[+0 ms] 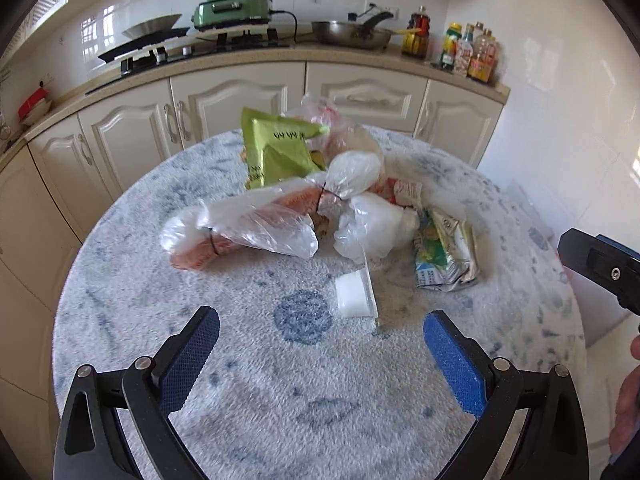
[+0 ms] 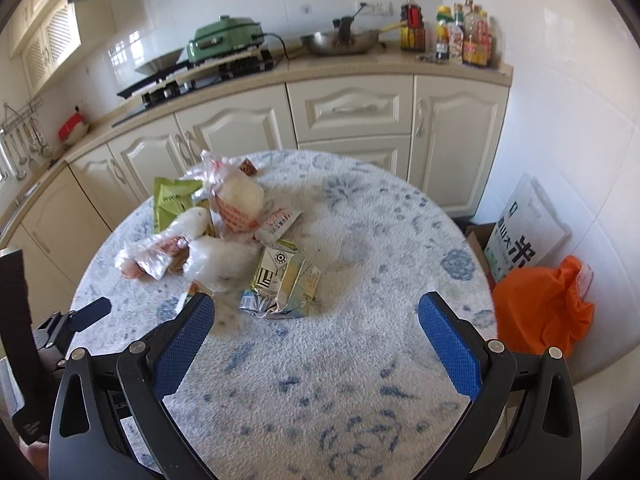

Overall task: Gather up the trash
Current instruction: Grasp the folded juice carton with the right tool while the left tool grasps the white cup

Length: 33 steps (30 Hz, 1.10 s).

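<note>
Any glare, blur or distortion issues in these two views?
Left wrist view: strong fisheye bend in the counter, window glare on the wall tiles, trash pile slightly soft. Right wrist view: same curved distortion, dark corner vignetting, bright wash on the right wall; crushed carton readable.

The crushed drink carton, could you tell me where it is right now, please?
The crushed drink carton lies on the round table, at the pile's right edge beside a white plastic bag, just ahead of the open right gripper.
</note>
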### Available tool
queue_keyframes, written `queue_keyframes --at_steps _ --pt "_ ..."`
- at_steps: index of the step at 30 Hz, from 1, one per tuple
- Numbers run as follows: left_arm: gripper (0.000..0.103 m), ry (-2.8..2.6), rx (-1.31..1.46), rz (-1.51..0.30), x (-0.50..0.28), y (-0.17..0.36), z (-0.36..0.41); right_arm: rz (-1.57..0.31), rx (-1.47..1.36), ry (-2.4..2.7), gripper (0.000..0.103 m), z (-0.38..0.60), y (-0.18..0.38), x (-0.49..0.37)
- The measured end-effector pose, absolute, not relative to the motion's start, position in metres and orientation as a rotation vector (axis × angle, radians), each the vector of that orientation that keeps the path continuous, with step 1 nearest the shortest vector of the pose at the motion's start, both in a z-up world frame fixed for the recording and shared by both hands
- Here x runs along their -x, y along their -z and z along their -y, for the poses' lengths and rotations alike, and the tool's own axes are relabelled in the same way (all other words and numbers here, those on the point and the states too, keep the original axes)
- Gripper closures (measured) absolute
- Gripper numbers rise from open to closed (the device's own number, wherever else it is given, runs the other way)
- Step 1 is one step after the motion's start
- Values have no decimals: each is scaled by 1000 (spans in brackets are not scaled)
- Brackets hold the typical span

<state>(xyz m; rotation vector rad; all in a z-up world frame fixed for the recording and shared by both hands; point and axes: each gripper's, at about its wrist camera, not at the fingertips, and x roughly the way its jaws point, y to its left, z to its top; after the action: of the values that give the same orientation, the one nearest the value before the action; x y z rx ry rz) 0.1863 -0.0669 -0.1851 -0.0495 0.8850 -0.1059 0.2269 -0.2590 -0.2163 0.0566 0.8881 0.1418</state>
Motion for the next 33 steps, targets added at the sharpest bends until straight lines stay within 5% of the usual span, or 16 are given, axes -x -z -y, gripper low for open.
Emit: queue_keyframes --at_steps 9,11,13,16,22,24,33 --pt "19 123 18 -944 -239 219 79 -968 -56 -155 0 254 253 -256" --pt "30 132 -1 -931 -246 220 81 -985 -55 -161 0 251 259 -263" --pt "59 139 -20 -919 -249 221 83 -1003 -53 -177 3 245 266 -270" --pt "81 169 -4 -922 -253 225 79 -1026 -42 -190 14 235 277 -280" --pt "84 181 19 -923 -253 228 69 -1040 -6 -204 30 218 296 -295" --pt "84 172 22 -922 -252 228 66 -1036 -23 -230 42 216 295 -295" --pt "85 150 47 -916 -228 222 62 -1034 -54 -281 46 228 291 -270"
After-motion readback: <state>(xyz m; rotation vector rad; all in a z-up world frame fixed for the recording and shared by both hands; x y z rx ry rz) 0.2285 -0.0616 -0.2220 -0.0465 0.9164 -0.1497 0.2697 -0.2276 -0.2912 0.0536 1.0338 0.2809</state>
